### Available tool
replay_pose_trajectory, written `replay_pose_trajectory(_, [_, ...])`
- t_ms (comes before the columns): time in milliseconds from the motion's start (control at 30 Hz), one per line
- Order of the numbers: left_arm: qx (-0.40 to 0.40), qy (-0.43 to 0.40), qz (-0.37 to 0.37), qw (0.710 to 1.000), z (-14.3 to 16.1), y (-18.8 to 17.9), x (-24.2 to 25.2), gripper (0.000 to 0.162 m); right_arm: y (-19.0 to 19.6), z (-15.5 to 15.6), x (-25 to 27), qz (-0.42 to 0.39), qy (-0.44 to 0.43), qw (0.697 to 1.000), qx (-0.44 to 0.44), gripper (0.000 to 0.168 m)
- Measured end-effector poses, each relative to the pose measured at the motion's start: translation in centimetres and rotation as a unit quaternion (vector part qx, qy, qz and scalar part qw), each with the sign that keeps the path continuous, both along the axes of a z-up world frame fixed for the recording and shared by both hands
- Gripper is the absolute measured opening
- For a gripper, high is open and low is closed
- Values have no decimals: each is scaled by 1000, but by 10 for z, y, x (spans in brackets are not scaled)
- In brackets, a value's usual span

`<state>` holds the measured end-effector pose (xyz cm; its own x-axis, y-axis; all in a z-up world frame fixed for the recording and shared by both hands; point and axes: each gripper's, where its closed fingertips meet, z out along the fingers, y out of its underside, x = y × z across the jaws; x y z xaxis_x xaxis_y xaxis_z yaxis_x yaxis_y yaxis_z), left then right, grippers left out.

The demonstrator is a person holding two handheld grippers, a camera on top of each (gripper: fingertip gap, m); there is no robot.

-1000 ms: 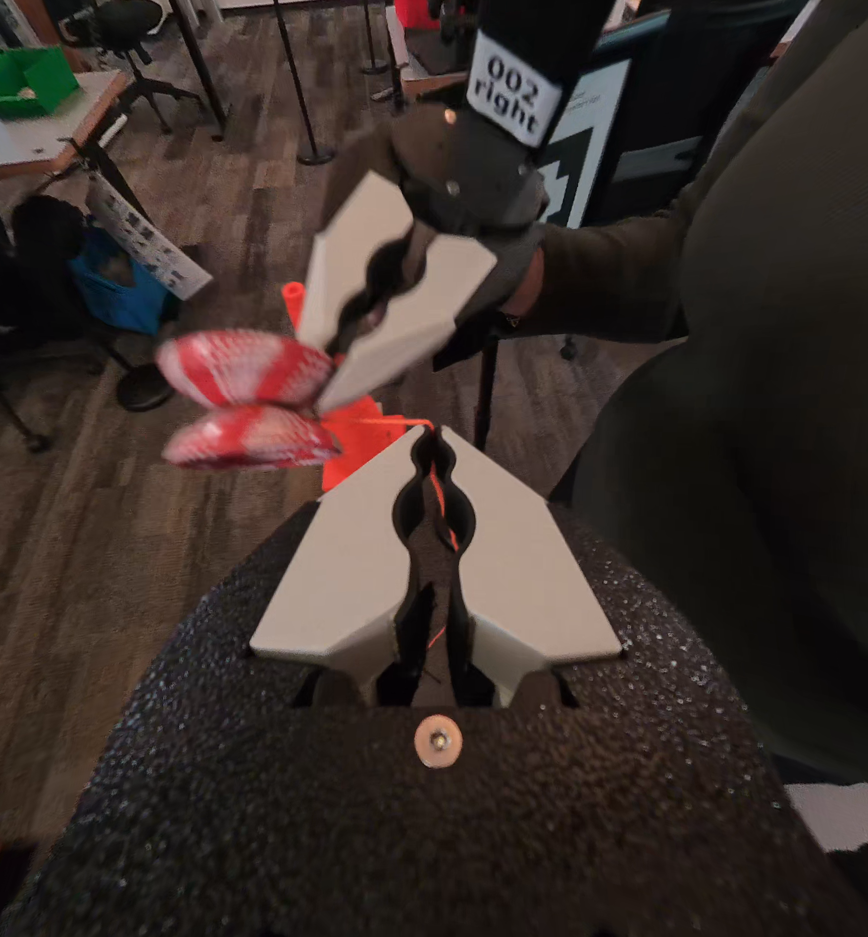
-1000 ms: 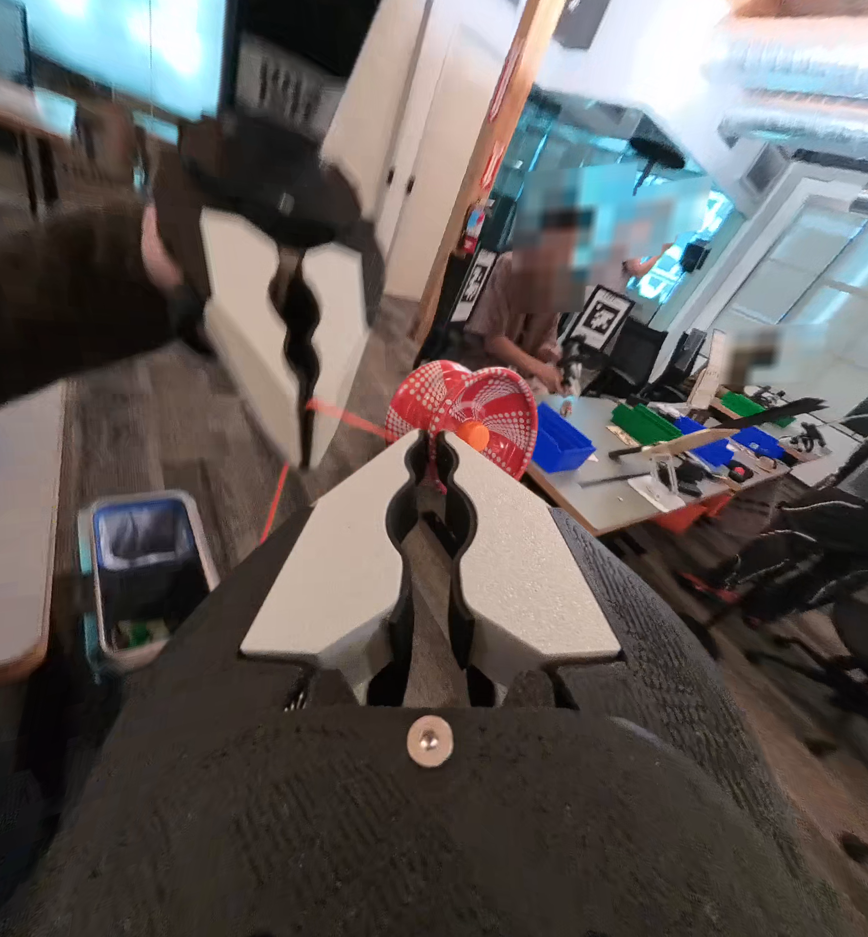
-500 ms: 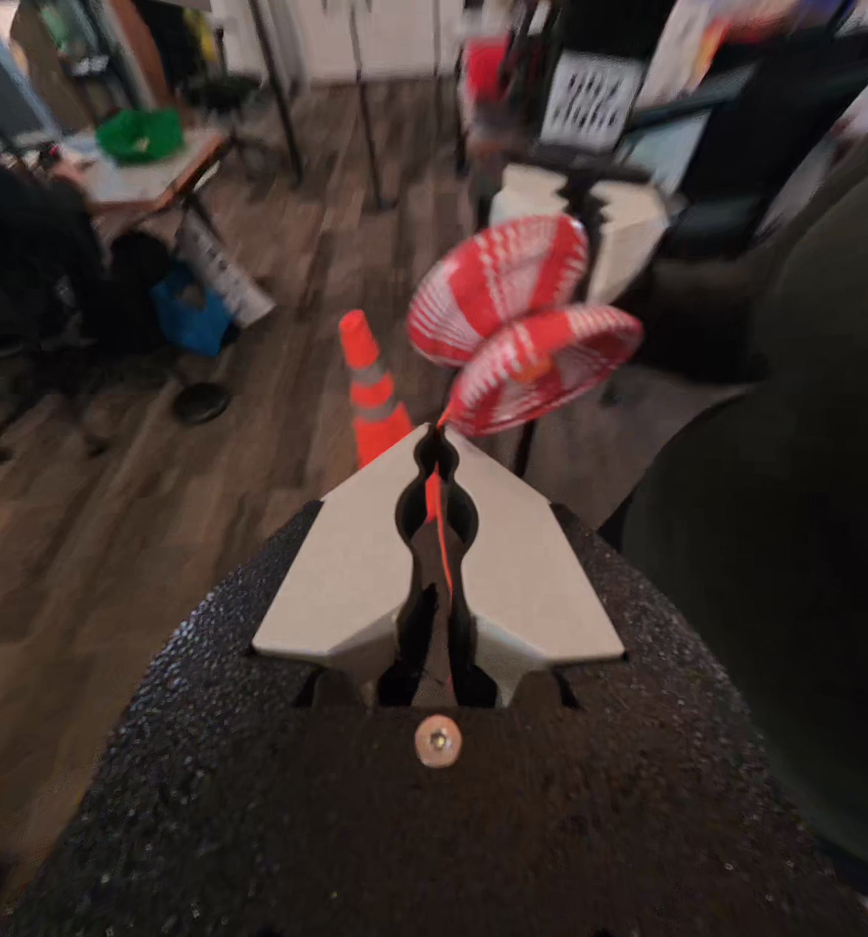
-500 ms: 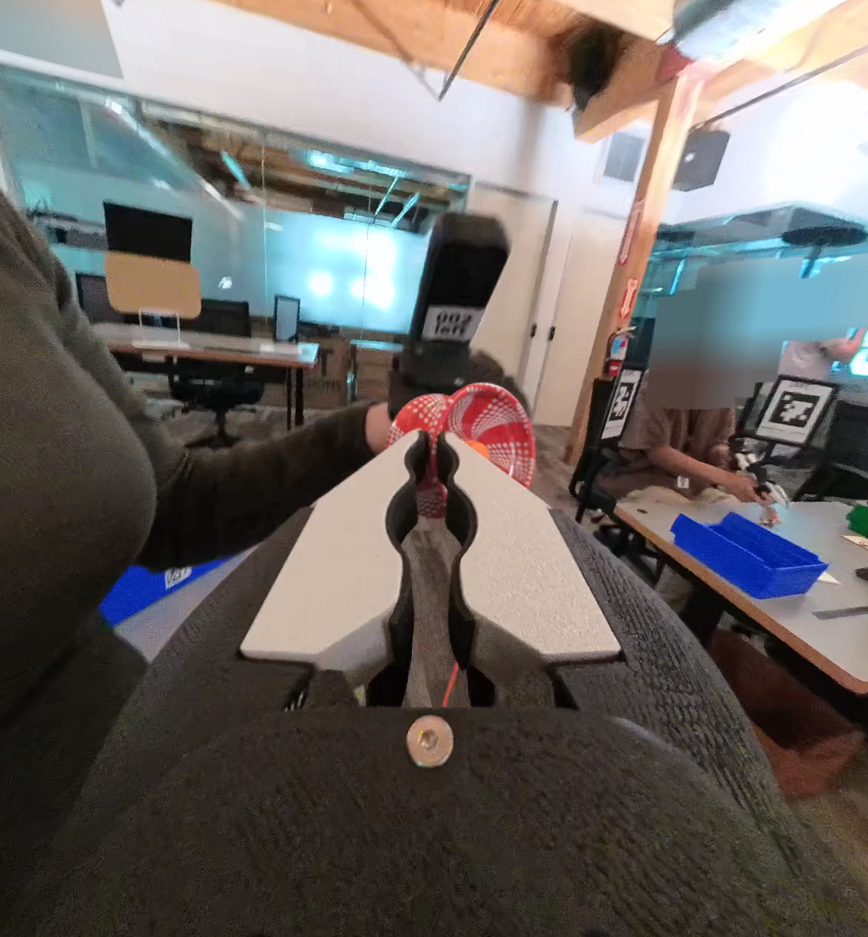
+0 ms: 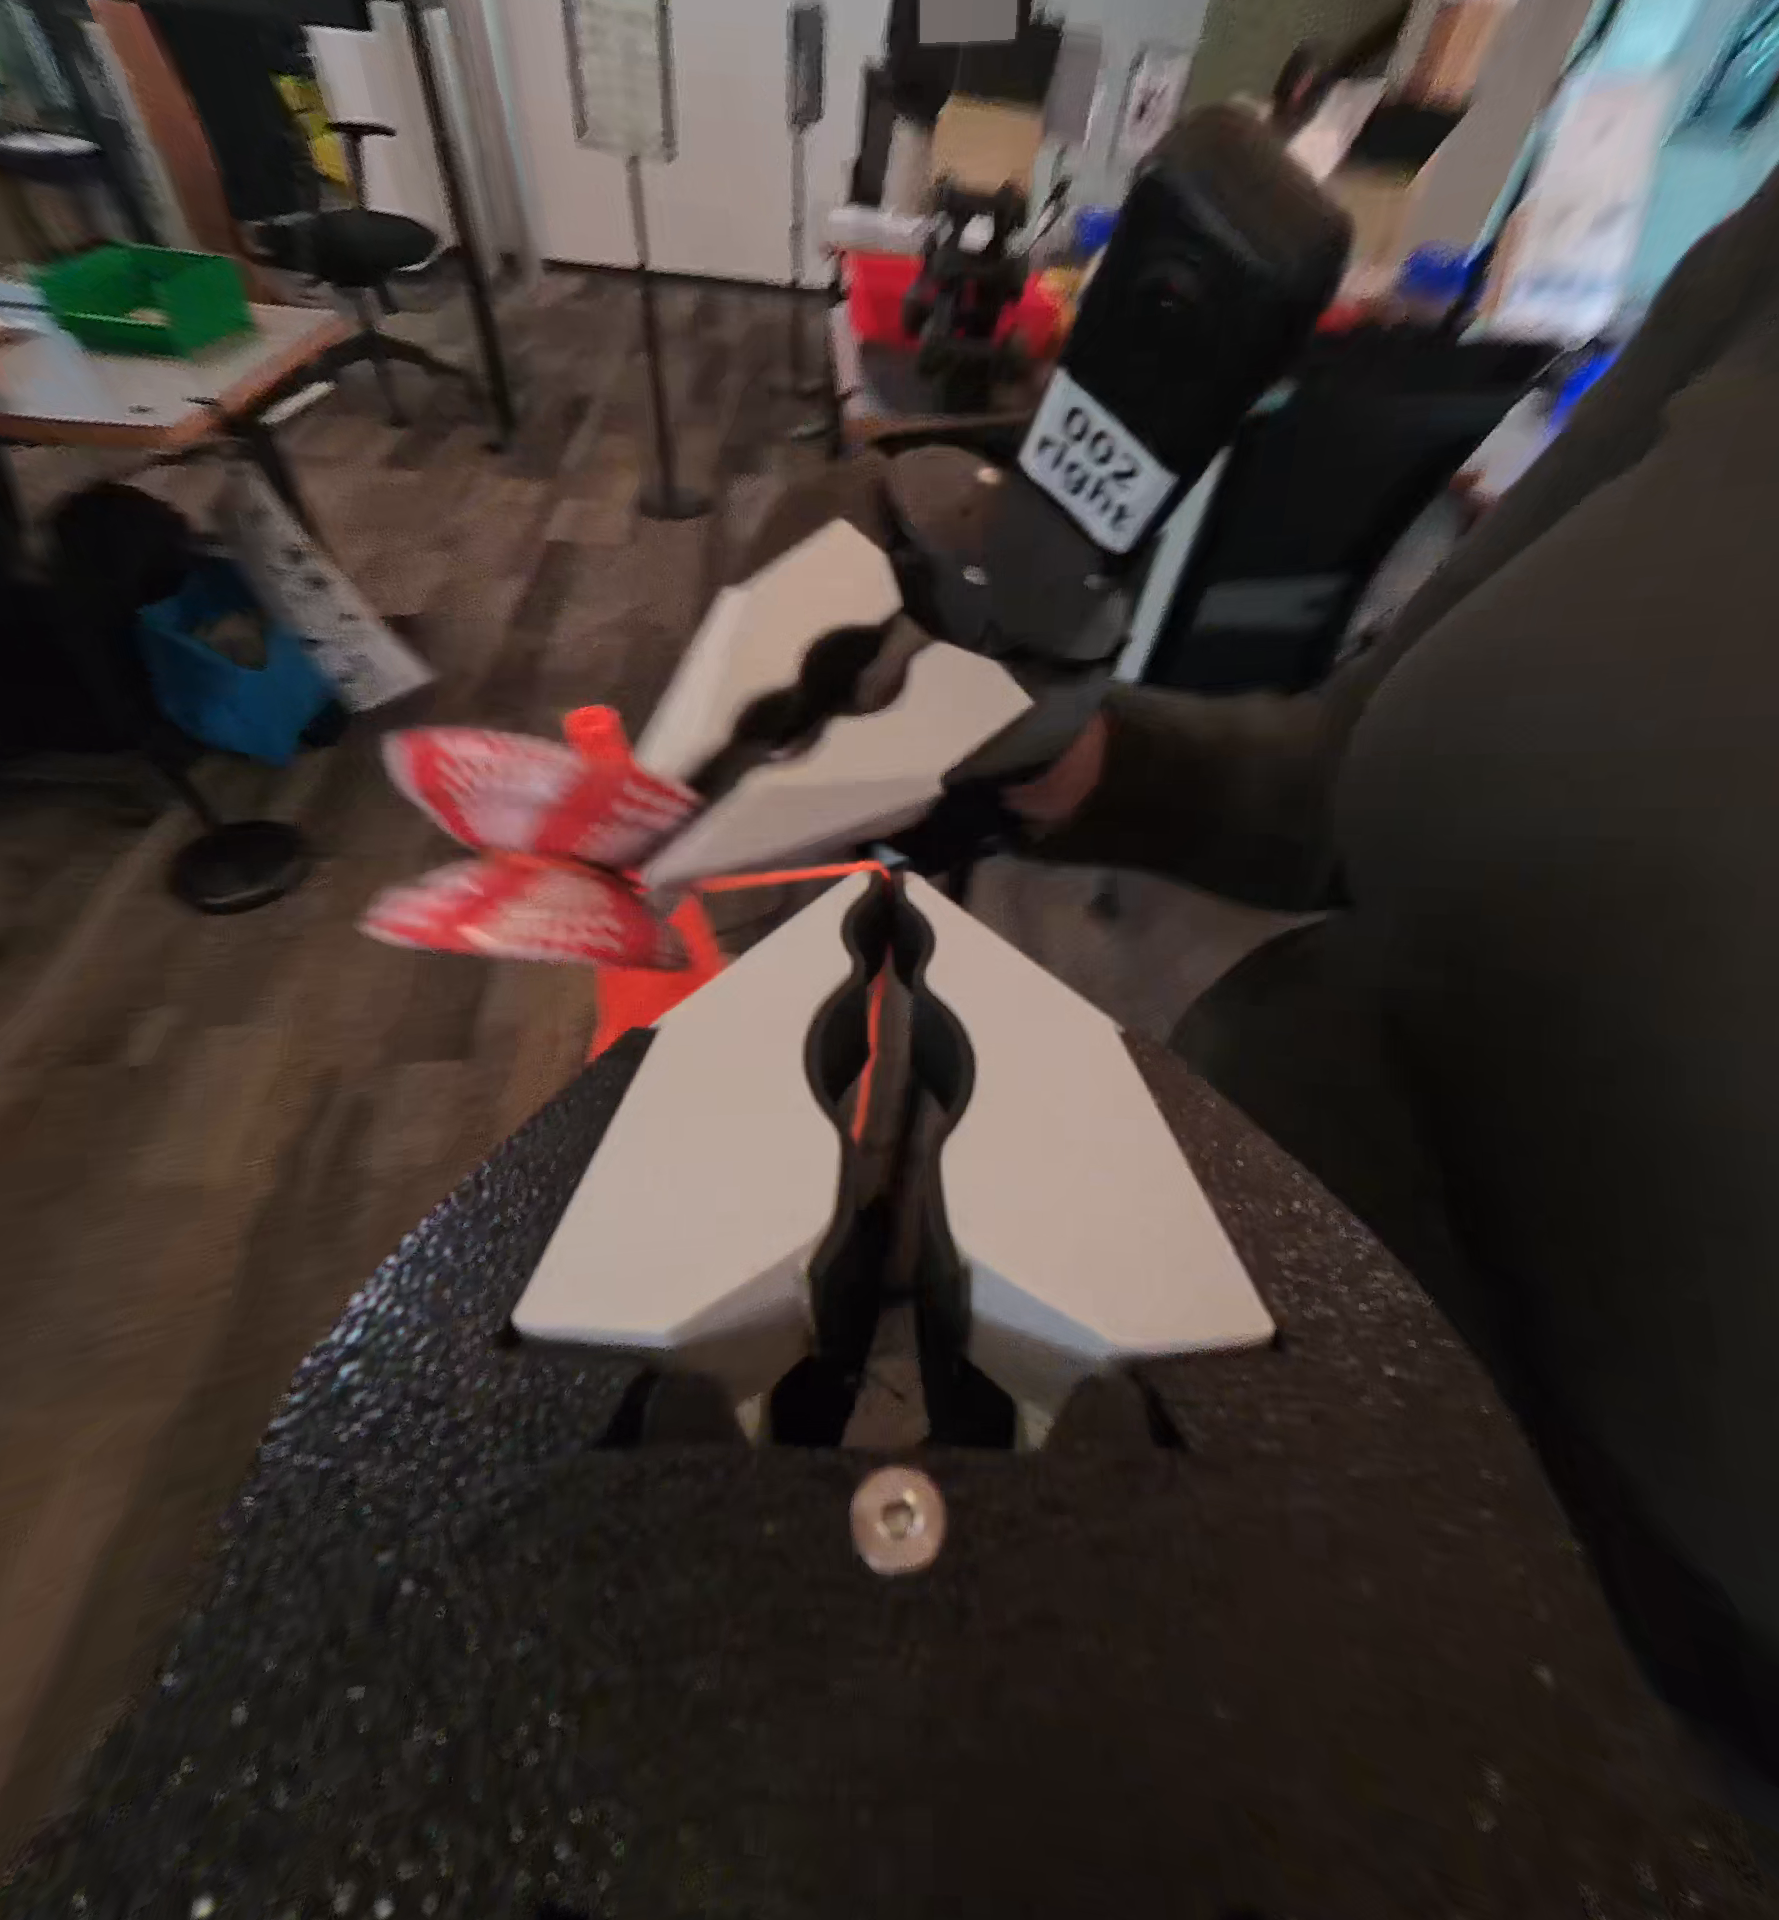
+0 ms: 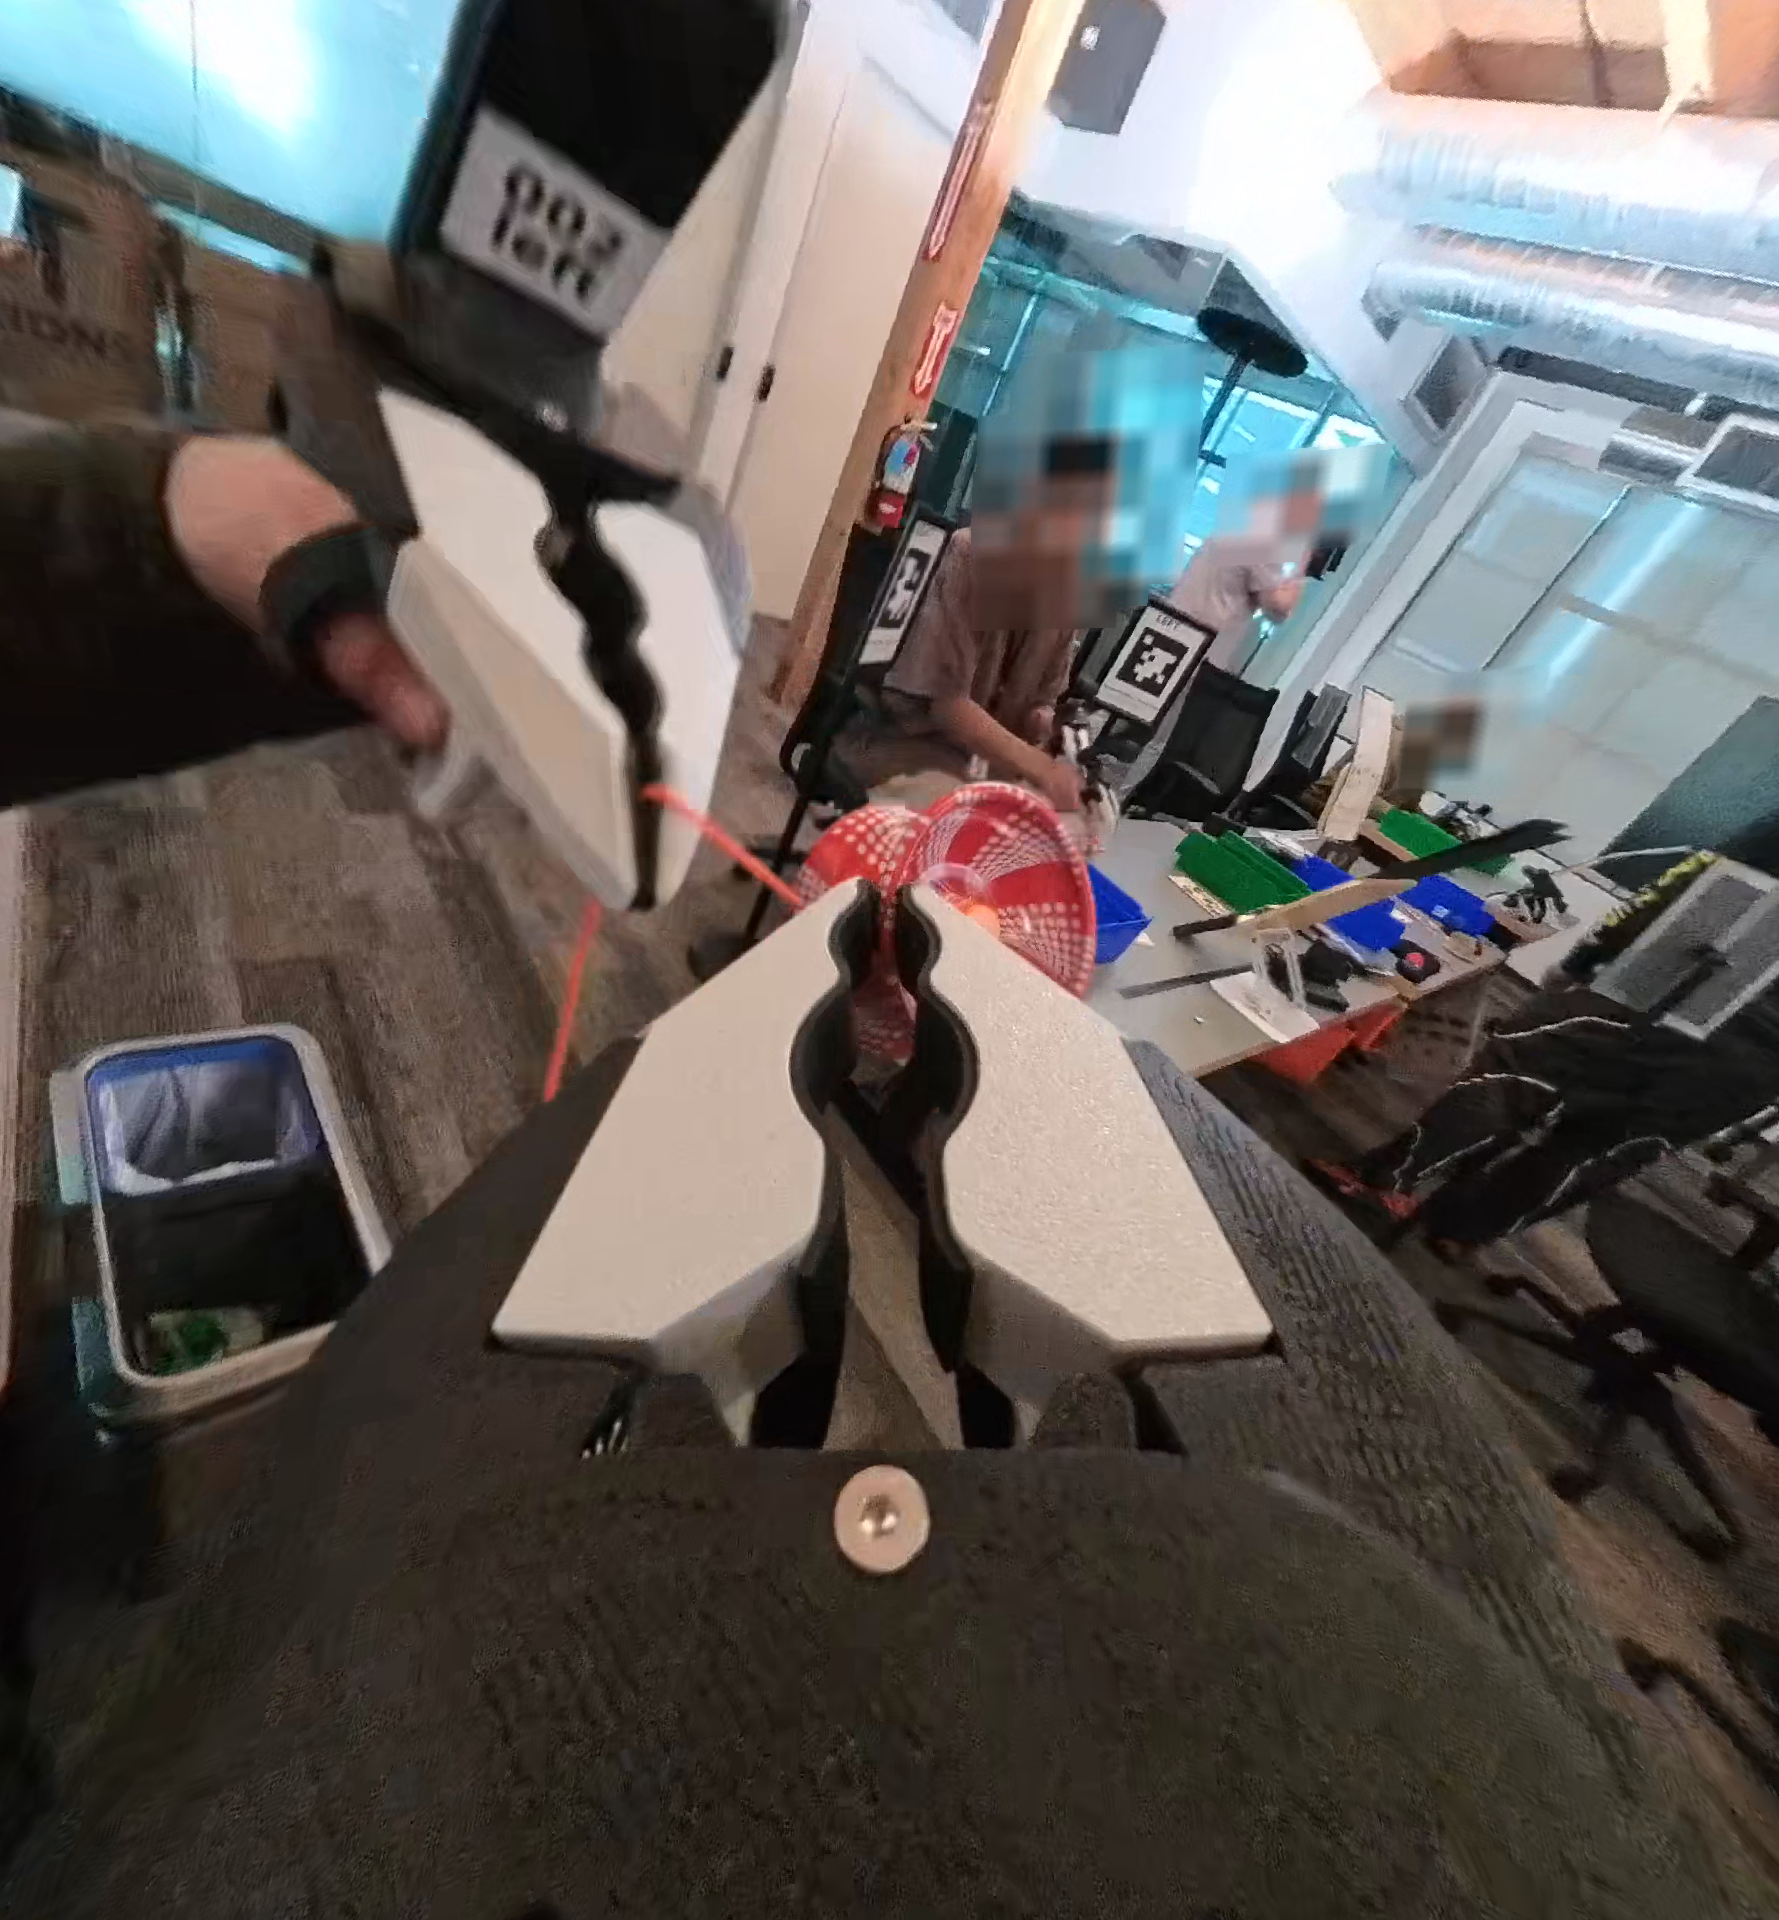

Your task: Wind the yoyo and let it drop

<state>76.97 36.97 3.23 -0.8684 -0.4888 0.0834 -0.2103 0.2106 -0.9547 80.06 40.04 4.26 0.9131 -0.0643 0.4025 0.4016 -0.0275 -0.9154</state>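
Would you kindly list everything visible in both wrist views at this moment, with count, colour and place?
yoyo: one, red with white pattern, held at the right gripper's tips
string: one, orange, runs from the yoyo into the left gripper
traffic cone: one, orange, on the floor behind the yoyo
green bin: one, on a table far left
waste bin: one, grey with dark liner, on the floor
blue trays: several, on a long table beside green ones
seated person: one, at that table
left gripper: pale fingers, shut on the string
right gripper: pale fingers, shut on the yoyo
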Motion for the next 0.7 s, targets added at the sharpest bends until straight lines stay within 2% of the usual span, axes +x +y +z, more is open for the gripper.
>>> replay_pose_trajectory(67, [83,-42,46,995,8,20,6,0,2,-10,-12,26,-27,999,-30,1])
replay_pose_trajectory(133, [168,-72,106,977,14,47,16,0,3,-16,-25,66,-27,996,-51,1])
replay_pose_trajectory(200, [247,-66,127,958,5,66,20,0,-1,-8,-44,134,16,990,-31,1])
replay_pose_trajectory(233, [250,-62,117,959,3,63,21,0,-5,0,-52,169,48,984,-16,1])
replay_pose_trajectory(300, [234,-61,91,966,-4,52,26,0,-9,15,-58,208,97,973,19,1])
replay_pose_trajectory(367, [191,-62,82,976,-10,45,34,0,-11,22,-54,211,129,968,37,1])
replay_pose_trajectory(467, [35,-48,68,996,-2,31,39,0,-17,38,-44,205,194,954,99,2])
replay_pose_trajectory(533, [-57,-35,33,997,1,21,32,0,-24,52,-29,194,240,938,157,2])
replay_pose_trajectory(600, [-122,-23,37,992,1,15,35,0,-26,55,-20,177,249,936,174,1])
replay_pose_trajectory(700, [-171,-2,26,985,-8,-1,35,0,-26,56,-15,147,233,942,193,2])
